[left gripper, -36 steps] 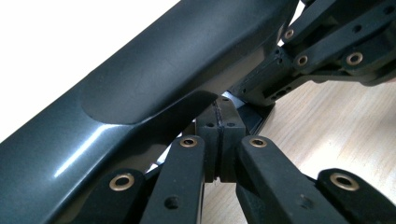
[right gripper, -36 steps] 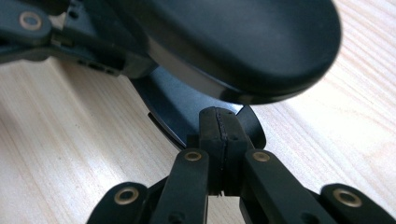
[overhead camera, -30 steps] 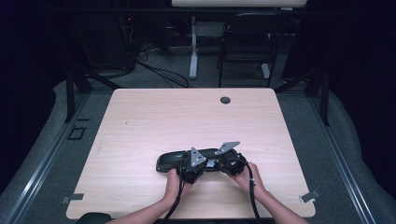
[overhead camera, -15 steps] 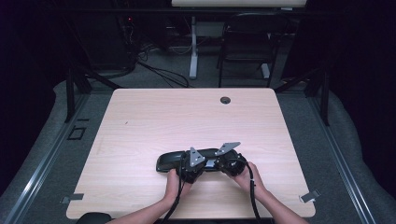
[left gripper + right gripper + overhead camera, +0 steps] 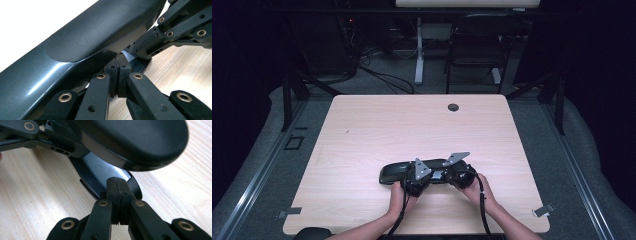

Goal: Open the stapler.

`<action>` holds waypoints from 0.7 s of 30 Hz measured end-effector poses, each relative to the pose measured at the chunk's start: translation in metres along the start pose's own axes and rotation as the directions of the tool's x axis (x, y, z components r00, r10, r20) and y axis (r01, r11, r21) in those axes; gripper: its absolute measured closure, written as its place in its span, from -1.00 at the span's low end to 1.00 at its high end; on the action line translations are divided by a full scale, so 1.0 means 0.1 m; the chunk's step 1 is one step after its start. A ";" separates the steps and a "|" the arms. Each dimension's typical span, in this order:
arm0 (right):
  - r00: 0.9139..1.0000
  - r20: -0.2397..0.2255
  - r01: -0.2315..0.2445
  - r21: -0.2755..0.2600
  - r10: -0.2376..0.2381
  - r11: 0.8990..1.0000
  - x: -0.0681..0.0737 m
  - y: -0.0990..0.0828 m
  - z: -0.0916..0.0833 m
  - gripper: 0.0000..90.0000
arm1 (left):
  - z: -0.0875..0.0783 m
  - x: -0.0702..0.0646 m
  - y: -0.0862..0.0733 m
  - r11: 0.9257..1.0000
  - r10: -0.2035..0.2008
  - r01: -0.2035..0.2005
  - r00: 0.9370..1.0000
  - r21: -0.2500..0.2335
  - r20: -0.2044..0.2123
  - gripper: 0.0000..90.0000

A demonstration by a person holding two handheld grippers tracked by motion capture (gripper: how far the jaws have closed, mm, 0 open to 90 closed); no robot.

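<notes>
A black glossy oblong case [image 5: 393, 173], like a glasses case, lies near the front middle of the wooden table [image 5: 377, 130]. Both hands hold their grippers against its right end. My left gripper [image 5: 422, 176] is shut, and in the left gripper view its pads [image 5: 118, 72] meet just under the case's dark shell [image 5: 75, 50]. My right gripper [image 5: 445, 175] is shut too, its tips [image 5: 116, 187] pressed together at the rim of a glossy grey shell [image 5: 100, 172] below a matte black oval part [image 5: 140, 140]. Whether a thin edge is pinched cannot be told.
A round cable hole [image 5: 453, 107] sits near the table's far edge. Metal clips mark the front corners [image 5: 289, 212] [image 5: 543, 211]. Behind the table stand a chair [image 5: 474, 55], a desk leg [image 5: 418, 55] and floor cables in the dark.
</notes>
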State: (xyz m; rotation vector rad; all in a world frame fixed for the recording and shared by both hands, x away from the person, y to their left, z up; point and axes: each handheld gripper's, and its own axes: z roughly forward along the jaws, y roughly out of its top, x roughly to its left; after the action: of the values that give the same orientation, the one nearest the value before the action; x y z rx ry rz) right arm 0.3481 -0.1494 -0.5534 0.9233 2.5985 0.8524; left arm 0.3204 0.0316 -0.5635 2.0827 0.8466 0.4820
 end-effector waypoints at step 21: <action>0.999 -0.025 -0.047 -0.016 0.047 0.999 -0.03 -0.02 0.01 1.00 | 0.06 -0.06 0.01 0.999 0.025 -0.026 1.000 -0.037 -0.009 1.00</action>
State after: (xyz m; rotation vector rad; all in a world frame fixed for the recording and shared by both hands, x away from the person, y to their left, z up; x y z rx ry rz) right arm 0.3501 -0.1522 -0.5546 0.9791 2.5958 0.9017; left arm 0.3198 0.0239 -0.5662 2.0611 0.8110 0.5167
